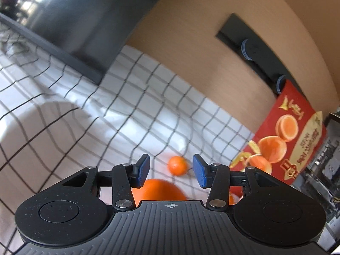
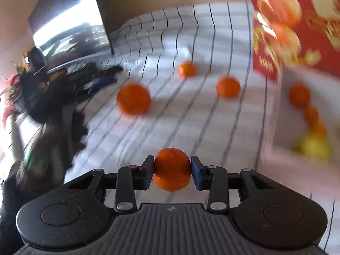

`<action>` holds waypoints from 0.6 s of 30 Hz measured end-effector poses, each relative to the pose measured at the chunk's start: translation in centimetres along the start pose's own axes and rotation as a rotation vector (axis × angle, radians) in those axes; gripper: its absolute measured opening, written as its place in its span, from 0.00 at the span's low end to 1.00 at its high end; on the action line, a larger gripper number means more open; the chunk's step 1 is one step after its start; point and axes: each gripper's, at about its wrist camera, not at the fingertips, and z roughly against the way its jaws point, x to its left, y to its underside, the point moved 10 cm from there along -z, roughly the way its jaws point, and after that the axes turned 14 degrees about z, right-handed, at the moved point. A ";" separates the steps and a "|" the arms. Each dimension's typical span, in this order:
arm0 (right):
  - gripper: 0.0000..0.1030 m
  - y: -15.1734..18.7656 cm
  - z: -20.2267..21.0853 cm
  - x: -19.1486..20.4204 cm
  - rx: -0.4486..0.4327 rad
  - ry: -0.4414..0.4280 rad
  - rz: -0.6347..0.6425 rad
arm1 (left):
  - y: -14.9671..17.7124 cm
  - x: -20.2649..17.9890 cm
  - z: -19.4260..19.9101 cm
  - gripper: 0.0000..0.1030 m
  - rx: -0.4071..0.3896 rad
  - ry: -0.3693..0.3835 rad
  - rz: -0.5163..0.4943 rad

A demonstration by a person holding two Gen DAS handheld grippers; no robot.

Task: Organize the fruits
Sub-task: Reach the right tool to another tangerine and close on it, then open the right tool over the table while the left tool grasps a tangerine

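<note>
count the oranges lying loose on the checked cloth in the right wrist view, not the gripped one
3: left orange, far orange, middle orange. More fruit sits blurred at right.

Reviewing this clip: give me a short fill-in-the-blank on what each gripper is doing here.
1. The right gripper is shut on an ____.
2. The left gripper is open and holds ____.
3. The checked cloth has black lines on ____.
4. The printed box is mainly ____.

Missing words: orange; nothing; white; red
</note>
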 end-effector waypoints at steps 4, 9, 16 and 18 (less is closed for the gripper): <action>0.36 4.3 1.5 -0.8 0.005 -0.039 -0.042 | 0.8 -3.8 -0.4 0.48 0.026 0.046 -0.082; 0.46 5.5 3.3 -2.6 -0.063 -0.005 -0.068 | 2.3 -7.5 -4.0 0.48 0.131 -0.008 -0.175; 0.57 6.0 4.7 -4.6 -0.143 0.234 0.035 | 4.3 -5.9 -12.3 0.48 0.212 -0.300 -0.241; 0.59 6.4 4.9 -4.9 -0.164 0.214 0.010 | 4.7 -4.8 -13.8 0.48 0.207 -0.385 -0.267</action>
